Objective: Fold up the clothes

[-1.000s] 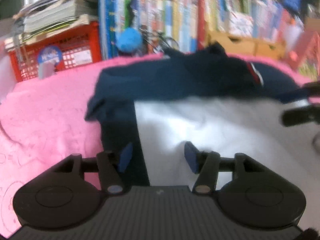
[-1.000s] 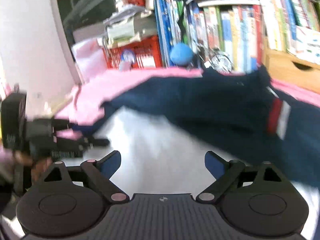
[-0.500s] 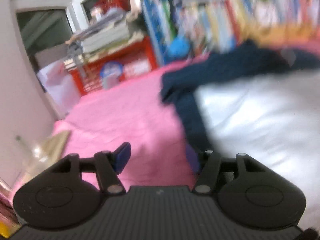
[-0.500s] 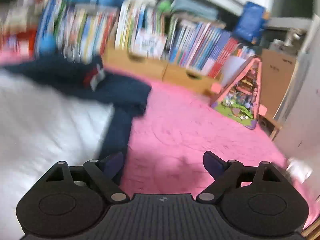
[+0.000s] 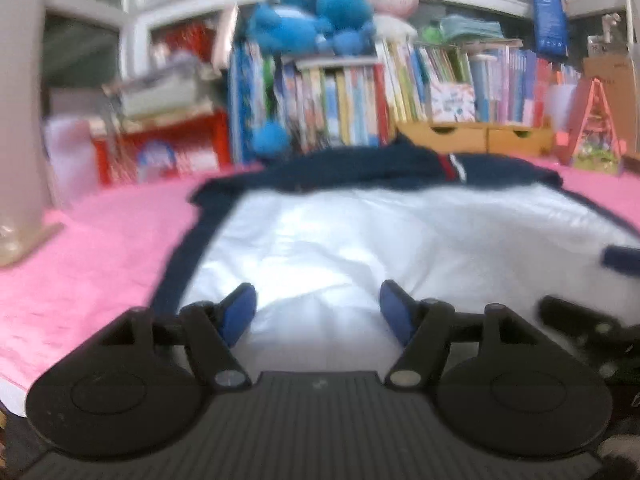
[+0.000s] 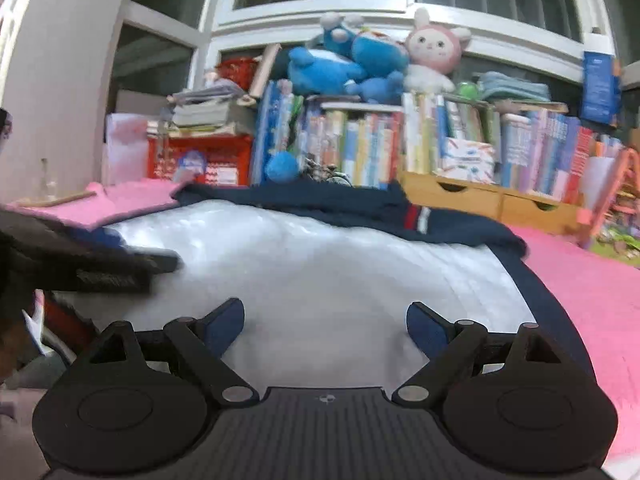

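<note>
You're hanging both tongs low over the near edge of the white-and-navy garment [image 5: 360, 236], which is lying spread on the pink surface [image 5: 92, 248]. The left tongs [image 5: 318, 312] have just been widening, nothing between them; the right tongs [image 6: 325, 326] are gaping empty too. Only the navy top part is looking doubled over, so most folding is still waiting.

The garment [image 6: 320, 264] lies spread across the middle of the bed cover [image 6: 592, 292], its collar end toward the far edge, where a crate [image 6: 200, 160] stands at the left, a row of books [image 6: 360, 148] at the middle with plush toys [image 6: 360, 64] on top, and wooden drawers [image 6: 480, 196] at the right.
</note>
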The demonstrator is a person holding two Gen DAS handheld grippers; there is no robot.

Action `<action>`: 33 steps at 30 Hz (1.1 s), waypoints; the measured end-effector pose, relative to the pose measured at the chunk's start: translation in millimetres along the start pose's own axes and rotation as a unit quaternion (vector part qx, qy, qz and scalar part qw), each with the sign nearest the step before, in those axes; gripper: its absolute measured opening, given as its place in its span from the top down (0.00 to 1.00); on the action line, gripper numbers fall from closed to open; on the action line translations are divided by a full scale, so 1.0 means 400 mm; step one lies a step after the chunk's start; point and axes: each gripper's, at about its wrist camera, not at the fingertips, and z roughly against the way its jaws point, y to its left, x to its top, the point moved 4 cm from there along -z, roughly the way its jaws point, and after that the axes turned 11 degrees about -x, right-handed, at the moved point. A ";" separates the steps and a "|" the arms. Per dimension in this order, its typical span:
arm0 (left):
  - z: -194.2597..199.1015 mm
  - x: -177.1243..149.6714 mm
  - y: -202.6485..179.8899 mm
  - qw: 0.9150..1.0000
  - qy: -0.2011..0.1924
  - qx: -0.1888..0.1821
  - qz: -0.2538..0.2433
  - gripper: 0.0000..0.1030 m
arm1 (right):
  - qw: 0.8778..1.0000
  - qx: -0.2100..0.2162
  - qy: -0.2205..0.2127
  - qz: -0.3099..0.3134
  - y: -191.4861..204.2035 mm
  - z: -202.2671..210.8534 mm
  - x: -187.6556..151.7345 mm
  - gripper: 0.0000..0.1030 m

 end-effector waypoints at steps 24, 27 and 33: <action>0.149 0.014 0.057 0.995 0.063 0.039 0.073 0.20 | 0.975 -0.187 0.089 -0.084 -0.299 0.026 0.028 0.12; 0.202 0.046 0.015 0.995 0.063 -0.017 0.081 0.17 | 0.985 -0.145 0.084 -0.030 -0.226 0.109 0.069 0.12; 0.220 0.049 -0.052 0.998 0.061 -0.002 -0.007 0.05 | 0.995 -0.038 0.071 0.059 -0.028 0.231 0.086 0.06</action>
